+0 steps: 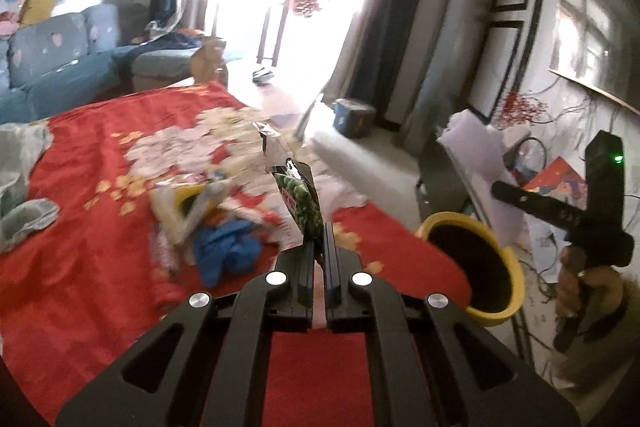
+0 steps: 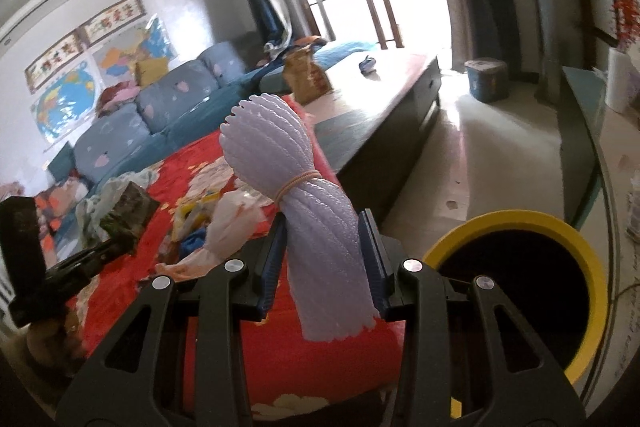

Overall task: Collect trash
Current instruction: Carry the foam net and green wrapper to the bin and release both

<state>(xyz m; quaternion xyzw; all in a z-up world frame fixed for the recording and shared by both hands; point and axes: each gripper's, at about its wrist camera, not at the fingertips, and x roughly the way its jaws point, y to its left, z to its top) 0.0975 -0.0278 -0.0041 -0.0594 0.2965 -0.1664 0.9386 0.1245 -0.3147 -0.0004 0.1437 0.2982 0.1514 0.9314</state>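
My left gripper (image 1: 318,247) is shut on a green snack packet (image 1: 298,195) with a silver torn top, held above the red cloth (image 1: 100,267). My right gripper (image 2: 324,227) is shut on a pale lilac foam net sleeve (image 2: 296,187) tied with a rubber band. The yellow bin (image 2: 560,227) with a dark inside stands just right of the right gripper; in the left wrist view the bin (image 1: 510,267) is to the right, with the right gripper (image 1: 496,187) and foam sleeve (image 1: 484,155) above it. The left gripper (image 2: 120,227) shows at left in the right wrist view.
More litter lies on the red cloth: a yellow-white wrapper (image 1: 192,203), a blue crumpled item (image 1: 228,255), a white plastic bag (image 2: 232,223). A blue sofa (image 2: 160,107) is behind. A dark low table (image 2: 380,115) and blue stool (image 2: 486,79) stand ahead.
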